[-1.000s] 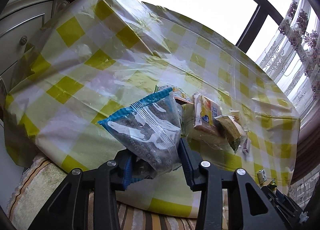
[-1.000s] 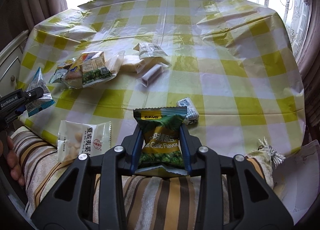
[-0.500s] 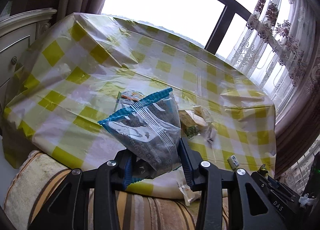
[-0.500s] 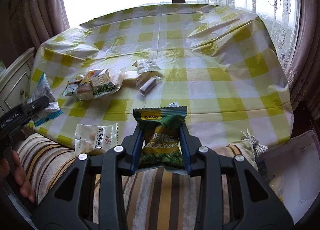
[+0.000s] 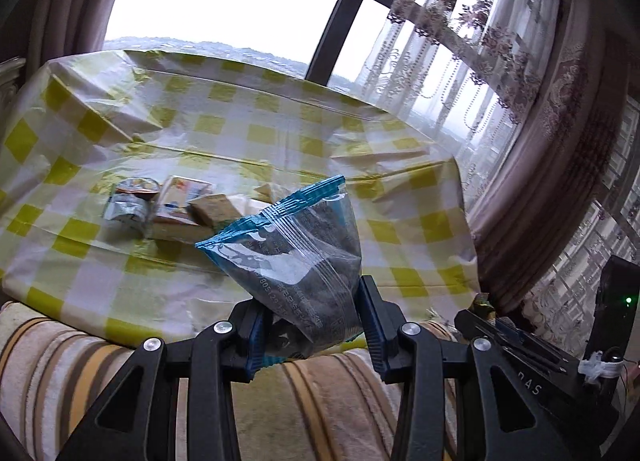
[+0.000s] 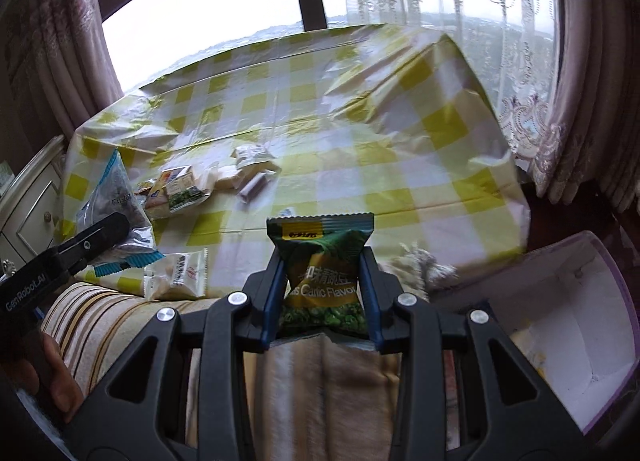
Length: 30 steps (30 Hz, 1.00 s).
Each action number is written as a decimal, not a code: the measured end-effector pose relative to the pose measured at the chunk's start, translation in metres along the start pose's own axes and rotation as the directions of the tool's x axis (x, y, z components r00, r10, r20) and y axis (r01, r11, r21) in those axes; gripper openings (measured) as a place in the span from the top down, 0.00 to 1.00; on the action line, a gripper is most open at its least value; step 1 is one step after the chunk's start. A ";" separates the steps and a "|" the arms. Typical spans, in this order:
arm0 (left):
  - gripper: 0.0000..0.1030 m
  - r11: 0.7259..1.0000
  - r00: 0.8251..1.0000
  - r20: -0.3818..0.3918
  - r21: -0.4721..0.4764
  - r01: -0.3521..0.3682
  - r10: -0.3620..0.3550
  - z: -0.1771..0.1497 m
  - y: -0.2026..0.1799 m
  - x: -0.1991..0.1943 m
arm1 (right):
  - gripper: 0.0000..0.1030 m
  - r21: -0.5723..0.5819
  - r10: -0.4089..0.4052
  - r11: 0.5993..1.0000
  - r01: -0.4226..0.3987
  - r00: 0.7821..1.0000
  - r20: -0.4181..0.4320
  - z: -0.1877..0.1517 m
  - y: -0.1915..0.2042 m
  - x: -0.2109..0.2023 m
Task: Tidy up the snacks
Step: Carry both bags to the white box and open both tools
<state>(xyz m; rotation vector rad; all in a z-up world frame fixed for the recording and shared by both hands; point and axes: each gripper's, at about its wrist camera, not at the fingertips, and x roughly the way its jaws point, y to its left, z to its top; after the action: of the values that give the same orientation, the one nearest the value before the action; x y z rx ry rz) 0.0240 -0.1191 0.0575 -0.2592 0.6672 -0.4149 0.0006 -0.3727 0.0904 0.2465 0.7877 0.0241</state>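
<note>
Snacks in transit: my left gripper (image 5: pixel 310 335) clamps the blue-edged packet (image 5: pixel 296 261), my right gripper (image 6: pixel 322 301) the green pea packet (image 6: pixel 325 281), both held off the checked table (image 6: pixel 400 149), next needing lowering into the white bin (image 6: pixel 560 325) beside it.

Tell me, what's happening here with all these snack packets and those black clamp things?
A person is sorting snacks with a handheld gripper in each hand. The left gripper is clamped on a clear blue-edged packet, and the right gripper on a green pea packet. Both are held off the checked tablecloth, where more packets lie in a loose pile. A white box sits open to the right.
</note>
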 end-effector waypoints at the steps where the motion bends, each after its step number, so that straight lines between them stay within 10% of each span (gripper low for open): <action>1: 0.59 1.000 1.000 -0.007 0.009 0.015 -0.015 -0.001 -0.006 0.002 | 0.62 0.010 -0.006 1.000 0.006 1.000 0.002 -0.001 -0.007 -0.003; 8: 0.59 0.987 0.985 -0.089 0.056 0.152 -0.147 -0.013 -0.054 0.015 | 0.62 0.094 -0.075 0.993 0.074 0.997 0.003 -0.012 -0.058 -0.021; 21: 0.58 0.917 0.904 -0.265 0.127 0.377 -0.335 -0.042 -0.136 0.039 | 0.61 0.269 -0.227 0.937 0.223 0.974 -0.018 -0.034 -0.151 -0.045; 24: 0.44 0.892 0.869 -0.314 0.117 0.436 -0.383 -0.048 -0.149 0.044 | 0.44 0.299 -0.268 0.918 0.260 0.963 -0.014 -0.035 -0.164 -0.051; 30: 0.24 0.901 0.882 -0.294 0.122 0.417 -0.369 -0.046 -0.150 0.043 | 0.24 0.271 -0.335 0.907 0.322 0.942 0.003 -0.032 -0.166 -0.056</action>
<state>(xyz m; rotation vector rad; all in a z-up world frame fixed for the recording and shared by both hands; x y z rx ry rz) -0.0185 -0.2763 0.0537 -0.1648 0.8345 -0.9125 -0.0732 -0.5331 0.0693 0.3654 0.7747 -0.4092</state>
